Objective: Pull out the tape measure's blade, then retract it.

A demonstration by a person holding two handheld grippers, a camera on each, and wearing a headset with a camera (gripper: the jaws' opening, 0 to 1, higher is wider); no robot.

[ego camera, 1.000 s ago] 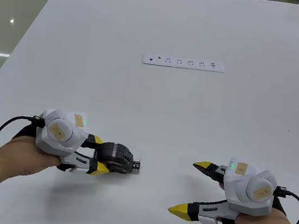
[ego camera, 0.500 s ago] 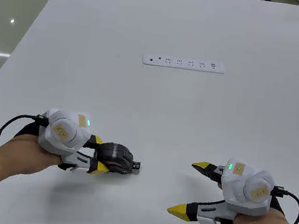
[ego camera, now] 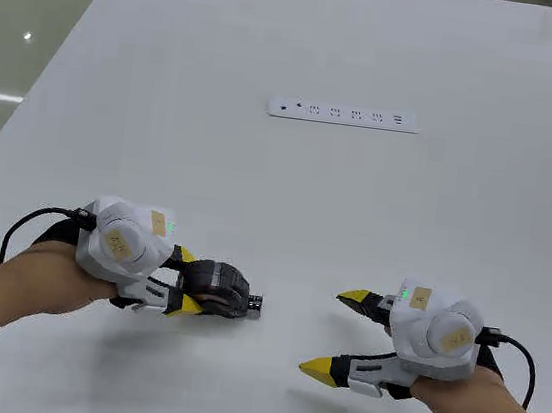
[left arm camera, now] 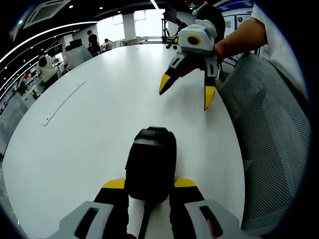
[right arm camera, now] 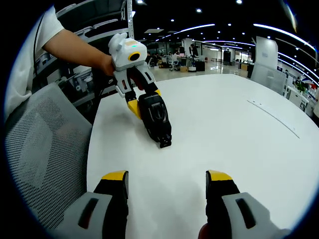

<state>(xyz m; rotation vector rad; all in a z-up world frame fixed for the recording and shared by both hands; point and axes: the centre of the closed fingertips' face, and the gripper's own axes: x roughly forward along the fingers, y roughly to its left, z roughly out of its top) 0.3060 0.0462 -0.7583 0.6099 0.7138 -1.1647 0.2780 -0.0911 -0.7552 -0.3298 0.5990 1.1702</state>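
While the person's left hand is resting low at the near left of the white tabletop, with a black cable looping out behind it, the left gripper is grasping the tape measure, its yellow-tipped fingers clenching either side of the dark case. The tape measure is lying on the tabletop with its mouth pointing rightward, and the small dark tip showing there is probably the blade's end hook, though it is too small to be sure. In the left gripper view the case is sitting clamped between that gripper's two fingers, with the right gripper facing it from farther along the tabletop and a grey mesh chair standing off the edge. Farther back, near the middle of the tabletop, a white power strip is lying flat, well apart from both grippers. To the right, the right gripper is holding its fingers spread wide and released, grasping nothing, with their yellow tips aiming left at the tape measure and well apart from it. In the right gripper view its two fingers are rising apart over bare tabletop, the tape measure lying ahead in the left gripper.
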